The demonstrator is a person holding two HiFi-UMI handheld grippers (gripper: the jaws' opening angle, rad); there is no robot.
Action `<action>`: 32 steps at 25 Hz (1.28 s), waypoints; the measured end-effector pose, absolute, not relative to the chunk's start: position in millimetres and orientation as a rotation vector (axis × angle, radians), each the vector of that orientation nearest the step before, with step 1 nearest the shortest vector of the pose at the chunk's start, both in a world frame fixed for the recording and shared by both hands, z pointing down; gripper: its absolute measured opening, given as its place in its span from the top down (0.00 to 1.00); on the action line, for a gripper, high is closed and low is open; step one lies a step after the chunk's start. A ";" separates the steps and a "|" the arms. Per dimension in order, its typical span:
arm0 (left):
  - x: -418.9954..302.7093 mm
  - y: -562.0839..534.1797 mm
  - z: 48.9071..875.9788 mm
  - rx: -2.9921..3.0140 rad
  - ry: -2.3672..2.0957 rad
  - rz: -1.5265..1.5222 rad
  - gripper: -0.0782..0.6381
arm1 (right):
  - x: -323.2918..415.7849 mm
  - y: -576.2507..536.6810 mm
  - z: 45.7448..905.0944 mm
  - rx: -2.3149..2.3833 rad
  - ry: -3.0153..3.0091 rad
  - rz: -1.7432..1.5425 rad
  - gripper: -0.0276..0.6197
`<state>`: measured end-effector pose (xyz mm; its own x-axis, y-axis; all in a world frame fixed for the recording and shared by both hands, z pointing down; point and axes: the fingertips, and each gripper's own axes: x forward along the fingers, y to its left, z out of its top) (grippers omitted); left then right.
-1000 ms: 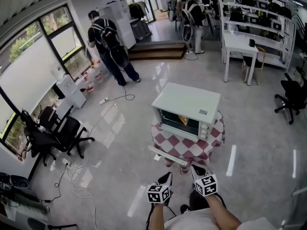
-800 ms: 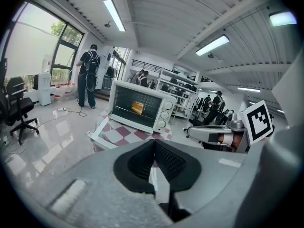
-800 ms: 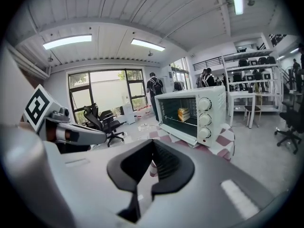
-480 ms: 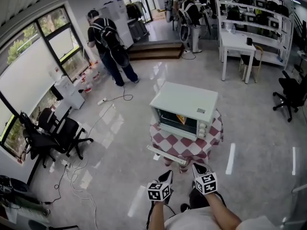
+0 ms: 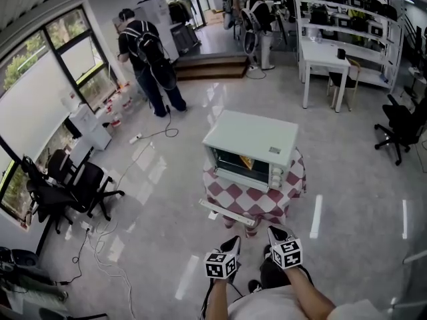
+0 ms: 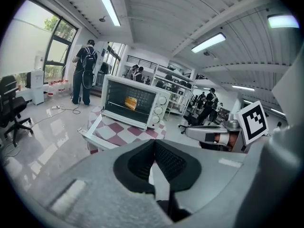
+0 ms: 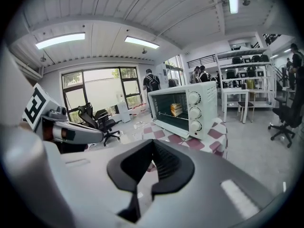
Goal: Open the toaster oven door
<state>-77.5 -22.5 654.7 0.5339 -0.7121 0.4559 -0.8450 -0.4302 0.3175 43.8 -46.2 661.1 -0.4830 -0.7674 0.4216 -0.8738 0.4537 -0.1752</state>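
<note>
Before one open-doored toaster oven: left gripper, right gripper; both pressed together, empty.

Nothing in the room can be read as a word, brand or number. The toaster oven has a small pale label on its top, too small to make out, and any marks around its knobs are blurred. The left gripper and right gripper bear only black-and-white square marker patterns, no letters.
</note>
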 end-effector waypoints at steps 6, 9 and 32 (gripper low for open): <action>-87.6 -14.4 659.5 2.237 -1.268 0.336 0.89 | 38.9 -45.3 662.9 1.404 -2.428 0.552 0.95; -90.6 -10.8 662.3 2.228 -1.253 0.339 0.89 | 34.2 -43.9 666.5 1.390 -2.435 0.557 0.95; -87.5 -14.4 665.2 2.218 -1.270 0.333 0.89 | 43.0 -39.5 681.2 1.388 -2.416 0.586 0.96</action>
<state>-87.5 -14.4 665.2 0.5216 -0.7132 0.4682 -0.8512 -0.3975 0.3427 43.0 -39.5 681.2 -0.4920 -0.7497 0.4426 -0.8691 0.4523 -0.2001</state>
